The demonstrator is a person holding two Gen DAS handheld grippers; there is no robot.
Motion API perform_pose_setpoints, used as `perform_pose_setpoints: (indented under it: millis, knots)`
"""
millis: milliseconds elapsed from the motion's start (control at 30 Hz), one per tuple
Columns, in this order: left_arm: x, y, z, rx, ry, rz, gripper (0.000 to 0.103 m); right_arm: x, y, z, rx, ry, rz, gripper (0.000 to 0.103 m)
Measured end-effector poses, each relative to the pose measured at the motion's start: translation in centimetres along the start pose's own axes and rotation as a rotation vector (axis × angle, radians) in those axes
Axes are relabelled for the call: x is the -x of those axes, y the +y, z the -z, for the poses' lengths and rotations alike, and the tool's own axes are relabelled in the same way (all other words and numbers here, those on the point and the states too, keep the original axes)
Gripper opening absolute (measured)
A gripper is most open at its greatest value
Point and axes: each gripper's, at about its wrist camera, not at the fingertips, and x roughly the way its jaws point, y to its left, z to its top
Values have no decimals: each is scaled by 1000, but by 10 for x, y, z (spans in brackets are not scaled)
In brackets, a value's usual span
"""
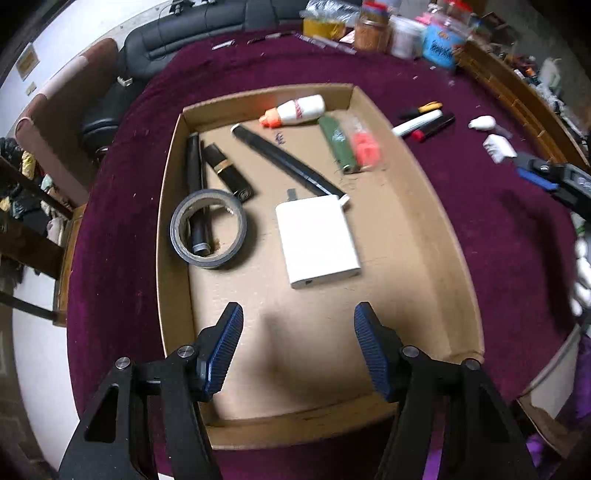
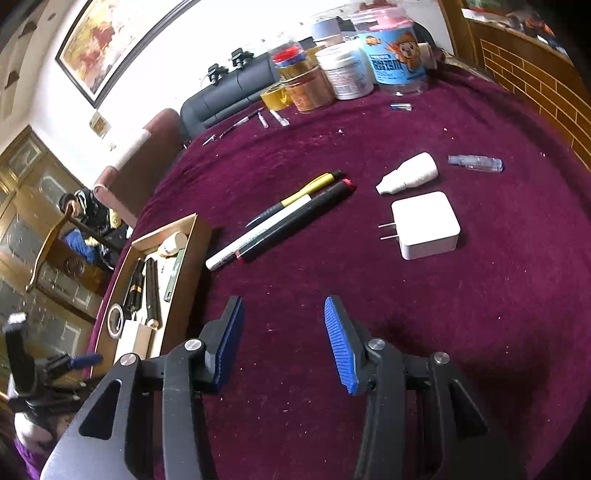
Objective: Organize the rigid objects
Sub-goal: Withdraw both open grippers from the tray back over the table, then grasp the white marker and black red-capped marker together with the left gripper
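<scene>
My left gripper [image 1: 298, 310] hangs open over the near end of a cardboard tray [image 1: 388, 240], with nothing between its blue pads. The tray holds a grey tape roll [image 1: 207, 260], a white power bank [image 1: 317, 240], a long black pen [image 1: 288, 162], a lipstick [image 1: 227, 170], a glue bottle [image 1: 301, 110] and a green lighter [image 1: 338, 144]. My right gripper [image 2: 283, 301] stands open and empty above the purple cloth. Ahead of it lie three markers [image 2: 280, 225], a white plug charger [image 2: 428, 225], a small white bottle [image 2: 410, 177] and a clear tube [image 2: 476, 162].
Jars and tubs [image 2: 347, 74] crowd the table's far edge, with thin pens [image 2: 251, 118] in front of them. A wooden headboard [image 2: 535, 81] borders the right side. A sofa [image 1: 207, 29] and a chair [image 1: 55, 122] stand beyond the table.
</scene>
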Motion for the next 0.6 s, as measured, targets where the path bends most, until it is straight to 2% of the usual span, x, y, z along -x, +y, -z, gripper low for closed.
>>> perform_pose_setpoints:
  millis: [100, 200, 267, 333, 433, 467, 500, 567, 600]
  knots:
    - [-19, -1, -20, 45, 29, 1, 57, 2, -4, 1, -9, -6, 5, 43]
    - [-33, -3, -42, 98, 18, -42, 57, 11, -10, 3, -15, -14, 17, 43]
    - [-28, -6, -49, 107, -14, -54, 57, 19, -18, 2, -21, -26, 32, 43]
    - [-10, -11, -46, 99, -66, -36, 57, 30, -27, 1, -21, -53, 58, 43]
    - [24, -20, -34, 57, -164, 34, 58, 46, -42, -5, -20, -114, 110, 43]
    - [31, -24, -33, 45, -188, 55, 62, 50, -47, -8, -25, -136, 129, 43]
    - [39, -27, -32, 35, -211, 75, 64, 54, -52, -13, -30, -164, 158, 45]
    - [48, -35, -33, 16, -245, 101, 66, 58, -60, -20, -34, -240, 230, 60]
    - [50, -42, -34, -1, -258, 113, 66, 60, -64, -24, -39, -282, 252, 64]
